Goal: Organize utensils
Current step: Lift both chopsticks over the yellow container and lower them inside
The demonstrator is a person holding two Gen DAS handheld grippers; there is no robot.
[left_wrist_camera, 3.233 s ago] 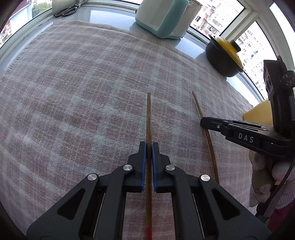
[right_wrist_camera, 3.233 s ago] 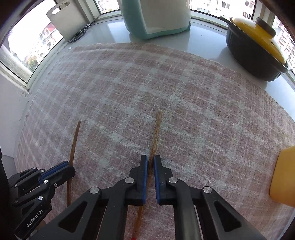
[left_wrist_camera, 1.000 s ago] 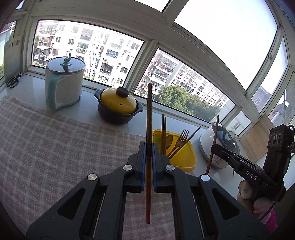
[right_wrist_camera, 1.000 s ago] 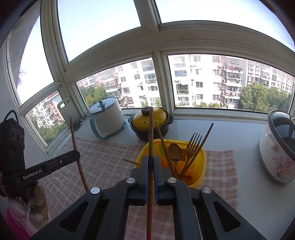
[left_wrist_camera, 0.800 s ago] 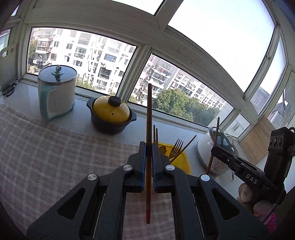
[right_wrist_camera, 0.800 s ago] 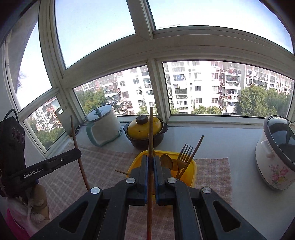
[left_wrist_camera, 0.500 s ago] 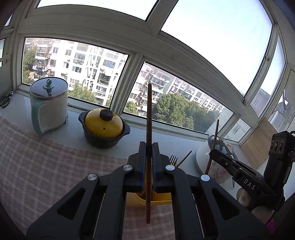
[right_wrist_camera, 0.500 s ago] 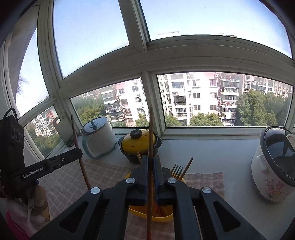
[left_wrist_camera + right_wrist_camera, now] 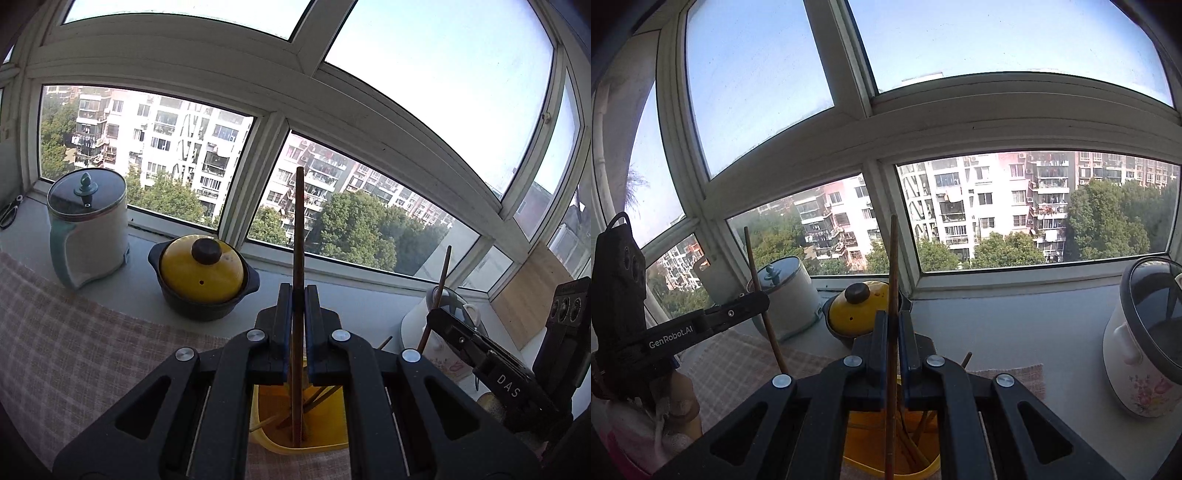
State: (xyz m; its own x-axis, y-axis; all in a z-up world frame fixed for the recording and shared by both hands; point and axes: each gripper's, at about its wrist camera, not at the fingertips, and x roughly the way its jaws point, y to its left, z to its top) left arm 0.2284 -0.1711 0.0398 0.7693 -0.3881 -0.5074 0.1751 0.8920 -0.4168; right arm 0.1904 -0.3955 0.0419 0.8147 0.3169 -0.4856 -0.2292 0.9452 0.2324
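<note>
Over the yellow holder (image 9: 295,439), each gripper (image 9: 295,314) (image 9: 893,332) clamps one upright chopstick (image 9: 297,229) (image 9: 893,266) (tips just inside), so letting go off-center could probably bounce one onto the checked cloth (image 9: 74,354).

Yellow holder (image 9: 334,439) below both grippers, mouth crowded with leaning utensils (image 9: 916,430). Lidded black pot (image 9: 203,284) close behind on sill. Floral cooker (image 9: 1145,350) well right; bare sill (image 9: 1015,325) between offers passage.
</note>
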